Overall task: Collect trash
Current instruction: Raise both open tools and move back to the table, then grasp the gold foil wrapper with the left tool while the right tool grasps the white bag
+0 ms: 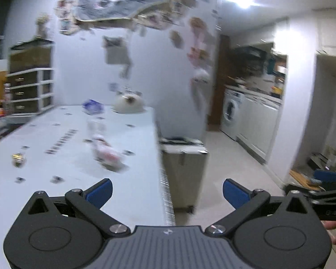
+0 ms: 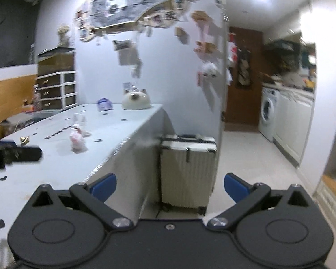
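both tools are spread wide with nothing between the fingers: left tool (image 1: 167, 193) sits over the desk (image 1: 132, 179) edge, right tool (image 2: 170, 187) out past its corner. crumpled pink-white trash (image 1: 106, 153) lies mid-desk, a small gold thing (image 1: 18, 158) off to its left. beyond the corner a pale suitcase (image 2: 187, 170) stands on the floor.

Left claw (image 1: 167, 192) gaped wide, empty, above counter (image 1: 134, 157) edge. Blurred crumpled wrapper (image 1: 106, 153) lay mid-counter; small gold piece (image 1: 18, 158) well to its left. Suitcase (image 1: 183, 168) stood beside counter's end.
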Tool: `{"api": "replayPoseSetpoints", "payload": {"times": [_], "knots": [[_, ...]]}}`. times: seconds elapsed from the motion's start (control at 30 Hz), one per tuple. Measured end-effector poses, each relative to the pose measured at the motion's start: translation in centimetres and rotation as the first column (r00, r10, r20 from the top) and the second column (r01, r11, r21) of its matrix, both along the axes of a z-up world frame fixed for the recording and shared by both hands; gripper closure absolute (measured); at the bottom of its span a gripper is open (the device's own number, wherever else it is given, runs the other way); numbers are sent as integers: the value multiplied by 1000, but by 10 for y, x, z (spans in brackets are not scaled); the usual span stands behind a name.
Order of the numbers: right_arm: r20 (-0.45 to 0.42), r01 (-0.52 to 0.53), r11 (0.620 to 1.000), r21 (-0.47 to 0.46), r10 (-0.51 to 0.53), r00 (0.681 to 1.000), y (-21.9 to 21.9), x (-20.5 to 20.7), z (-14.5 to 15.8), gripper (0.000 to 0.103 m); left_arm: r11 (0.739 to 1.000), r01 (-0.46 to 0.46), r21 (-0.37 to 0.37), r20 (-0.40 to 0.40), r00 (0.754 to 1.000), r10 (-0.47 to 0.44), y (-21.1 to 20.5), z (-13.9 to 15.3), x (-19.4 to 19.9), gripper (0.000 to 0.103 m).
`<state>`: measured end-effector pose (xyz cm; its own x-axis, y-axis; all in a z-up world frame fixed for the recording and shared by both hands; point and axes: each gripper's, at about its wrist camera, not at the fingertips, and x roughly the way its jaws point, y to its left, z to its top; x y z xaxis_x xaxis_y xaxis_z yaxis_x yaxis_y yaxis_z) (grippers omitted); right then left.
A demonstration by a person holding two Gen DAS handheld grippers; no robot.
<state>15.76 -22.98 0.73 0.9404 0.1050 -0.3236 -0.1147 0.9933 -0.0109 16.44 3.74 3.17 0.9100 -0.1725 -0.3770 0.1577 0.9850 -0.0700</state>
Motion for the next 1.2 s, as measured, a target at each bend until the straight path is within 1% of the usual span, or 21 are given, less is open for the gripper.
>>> {"api": "replayPoseSetpoints", "payload": {"times": [0.1, 0.23, 0.37, 0.5, 0.6, 0.7, 0.8, 0.9, 0.97, 1.03, 1.07, 1.13, 1.2], "knots": [[-3, -44, 999, -20, 44, 999, 19, 13, 18, 0, 998, -68, 9, 27, 997, 68, 37, 16, 9, 0], [-4, -90, 996, -5, 90, 996, 41, 43, 41, 0, 989, -145, 11, 83, 986, 144, 89, 42, 19, 0], [3, -117, 993, 5, 117, 993, 61, 70, 62, 0, 975, -219, 47, 126, 969, 211, 138, 64, 42, 0], [9, -146, 989, -5, 146, 989, 85, 93, 77, 0, 966, -254, 50, 136, 960, 245, 186, 81, 75, 0], [8, -168, 986, -21, 168, 986, 103, 110, 81, 0, 960, -277, 36, 108, 956, 271, 219, 81, 110, 0], [-11, -195, 981, 3, 195, 981, 119, 129, 79, 0, 954, -300, 7, 63, 952, 299, 248, 68, 147, 0], [-20, -205, 978, 35, 206, 978, 132, 147, 74, 0, 949, -314, -26, 0, 949, 314, 275, 42, 178, 0], [-39, -207, 977, 58, 209, 977, 146, 166, 66, 1, 943, -324, -80, -84, 945, 317, 298, 8, 204, 2], [-47, -212, 975, 66, 215, 975, 154, 177, 61, 8, 933, -350, -88, -121, 933, 339, 309, -12, 217, 7], [-55, -218, 974, 66, 221, 974, 165, 189, 56, 8, 913, -394, -108, -157, 913, 376, 319, -34, 230, 10], [-58, -221, 973, 71, 225, 973, 169, 195, 53, 9, 906, -405, -126, -177, 907, 382, 323, -43, 236, 10], [-68, -226, 970, 91, 232, 970, 179, 206, 47, 10, 894, -420, -156, -205, 899, 387, 329, -57, 244, 14], [-81, -242, 965, 105, 250, 965, 190, 218, 38, 11, 886, -433, -168, -215, 893, 396, 332, -67, 249, 15]]}}
